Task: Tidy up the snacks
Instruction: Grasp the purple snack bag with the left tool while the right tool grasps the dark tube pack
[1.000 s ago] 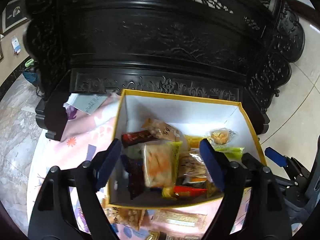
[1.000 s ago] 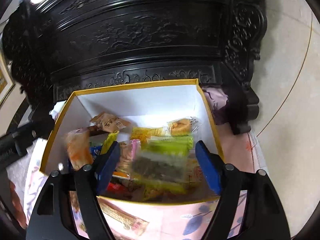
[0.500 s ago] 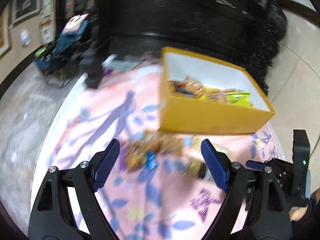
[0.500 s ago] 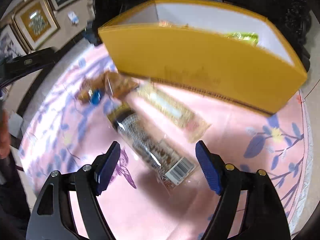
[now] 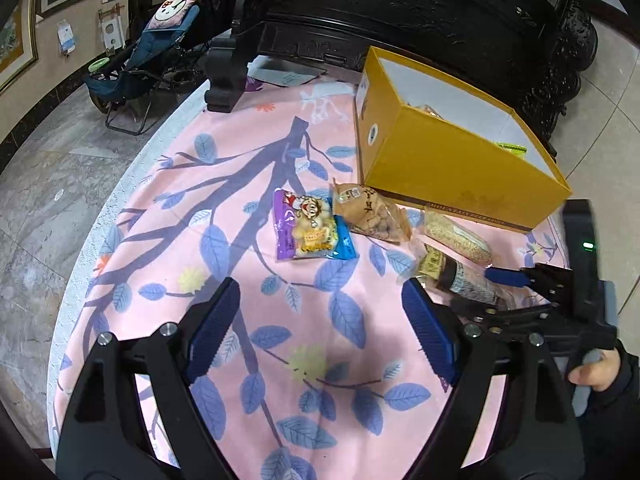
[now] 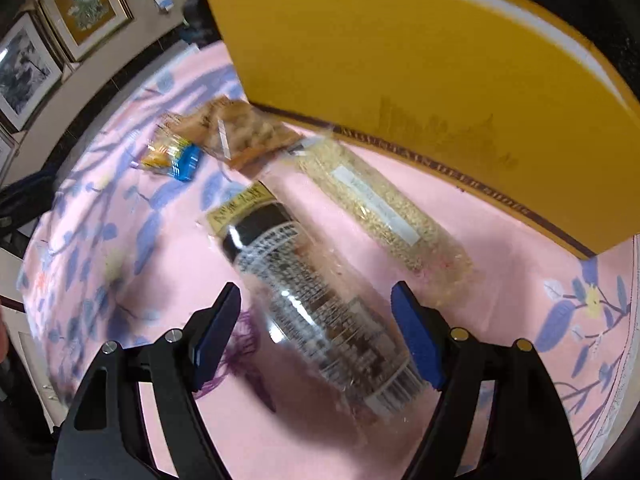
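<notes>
An open yellow box (image 5: 448, 160) holding several snacks stands at the far right of the pink floral cloth (image 5: 248, 208). In front of it lie a purple-and-blue packet (image 5: 312, 232), a brown nut packet (image 5: 372, 216), a pale sesame bar (image 5: 456, 234) and a dark packet (image 5: 464, 280). My left gripper (image 5: 320, 300) hangs open and empty above bare cloth, short of the purple packet. My right gripper (image 6: 316, 300) is low over the dark printed packet (image 6: 280, 248). That packet lies between its opening jaws, and the pads do not press it. The pale bar (image 6: 380, 208) lies to its right by the box wall (image 6: 400, 60).
Dark carved wooden furniture (image 5: 440, 20) rises right behind the box. A paper (image 5: 288, 74) lies at the cloth's far edge. The round table's rim (image 5: 80, 272) curves along the left, with a folding chair (image 5: 132, 68) on the stone floor beyond. A hand (image 5: 596, 368) holds the right gripper.
Both grippers left the space above the box and came down over the cloth in front of it. The right one now sits closer over the dark packet.
</notes>
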`<state>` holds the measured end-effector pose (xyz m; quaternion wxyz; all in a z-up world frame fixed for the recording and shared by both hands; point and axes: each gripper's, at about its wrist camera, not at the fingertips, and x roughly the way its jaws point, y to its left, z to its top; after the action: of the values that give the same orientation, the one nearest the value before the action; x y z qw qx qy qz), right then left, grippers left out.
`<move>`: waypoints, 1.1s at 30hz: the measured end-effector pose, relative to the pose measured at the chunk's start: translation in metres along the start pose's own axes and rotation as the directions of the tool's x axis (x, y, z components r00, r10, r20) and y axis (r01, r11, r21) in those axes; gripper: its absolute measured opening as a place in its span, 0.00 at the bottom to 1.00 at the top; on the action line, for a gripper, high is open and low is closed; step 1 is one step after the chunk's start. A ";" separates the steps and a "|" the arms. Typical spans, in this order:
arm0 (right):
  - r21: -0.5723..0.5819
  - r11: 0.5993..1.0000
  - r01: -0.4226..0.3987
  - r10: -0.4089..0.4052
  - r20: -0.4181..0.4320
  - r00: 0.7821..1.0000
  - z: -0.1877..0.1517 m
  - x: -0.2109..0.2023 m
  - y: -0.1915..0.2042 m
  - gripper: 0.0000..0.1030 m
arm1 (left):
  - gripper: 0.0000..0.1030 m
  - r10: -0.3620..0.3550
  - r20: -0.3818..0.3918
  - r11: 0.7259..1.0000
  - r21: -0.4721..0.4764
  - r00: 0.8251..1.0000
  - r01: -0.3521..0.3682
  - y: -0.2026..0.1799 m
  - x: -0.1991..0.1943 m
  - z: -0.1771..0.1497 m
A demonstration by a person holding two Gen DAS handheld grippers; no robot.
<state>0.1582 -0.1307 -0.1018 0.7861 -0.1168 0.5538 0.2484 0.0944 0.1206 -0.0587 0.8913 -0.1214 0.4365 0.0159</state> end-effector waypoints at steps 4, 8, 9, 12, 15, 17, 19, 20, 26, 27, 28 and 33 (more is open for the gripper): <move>-0.024 0.996 0.081 -0.080 0.059 0.995 -0.005 0.004 0.011 0.78 | 0.82 -0.003 -0.010 1.000 0.008 1.000 0.003 -0.001 0.001 -0.001; -0.015 0.994 0.108 -0.106 0.067 0.992 -0.011 -0.001 0.019 0.48 | 0.82 -0.004 -0.013 1.000 -0.005 1.000 0.004 0.000 0.002 -0.002; -0.003 0.993 0.117 -0.117 0.062 0.991 -0.014 -0.003 0.019 0.41 | 0.82 -0.001 -0.012 1.000 -0.008 1.000 0.001 0.002 0.001 -0.003; 0.026 0.992 0.120 -0.121 0.052 0.991 -0.031 -0.009 0.016 0.37 | 0.82 0.007 -0.013 1.000 -0.016 1.000 -0.007 0.006 -0.001 -0.003; 0.055 0.991 0.125 -0.128 0.050 0.990 -0.057 -0.021 0.008 0.37 | 0.82 0.020 -0.019 1.000 0.000 1.000 -0.020 0.005 0.002 -0.002; 0.077 0.990 0.122 -0.126 0.057 0.990 -0.072 -0.028 0.005 0.37 | 0.82 0.031 -0.025 0.999 0.019 0.999 -0.031 0.002 0.010 0.002; 0.098 0.989 0.112 -0.120 0.073 0.990 -0.081 -0.031 0.002 0.38 | 0.82 0.047 -0.038 0.999 0.027 0.998 -0.046 -0.002 0.028 0.010; 0.103 0.988 0.111 -0.119 0.079 0.990 -0.082 -0.031 0.003 0.38 | 0.82 0.058 -0.044 0.998 0.034 0.997 -0.056 -0.004 0.038 0.012; 0.140 0.987 0.083 -0.096 0.088 0.992 -0.086 -0.036 -0.007 0.40 | 0.82 0.154 -0.053 0.984 0.104 0.987 -0.148 -0.012 0.095 0.023; 0.145 0.987 0.075 -0.088 0.088 0.992 -0.086 -0.036 -0.008 0.40 | 0.82 0.155 -0.057 0.984 0.095 0.986 -0.149 -0.010 0.101 0.025; 0.147 0.987 0.071 -0.084 0.089 0.992 -0.087 -0.037 -0.008 0.41 | 0.81 0.158 -0.058 0.985 0.084 0.986 -0.153 -0.008 0.106 0.027; 0.156 0.986 0.067 -0.082 0.098 0.992 -0.084 -0.033 -0.004 0.43 | 0.81 0.196 -0.022 0.977 0.085 0.980 -0.194 -0.006 0.118 0.027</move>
<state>0.0832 -0.1816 -0.1021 0.8292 -0.0641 0.5247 0.1817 0.1890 0.1122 -0.1334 0.8830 -0.0412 0.4601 0.0833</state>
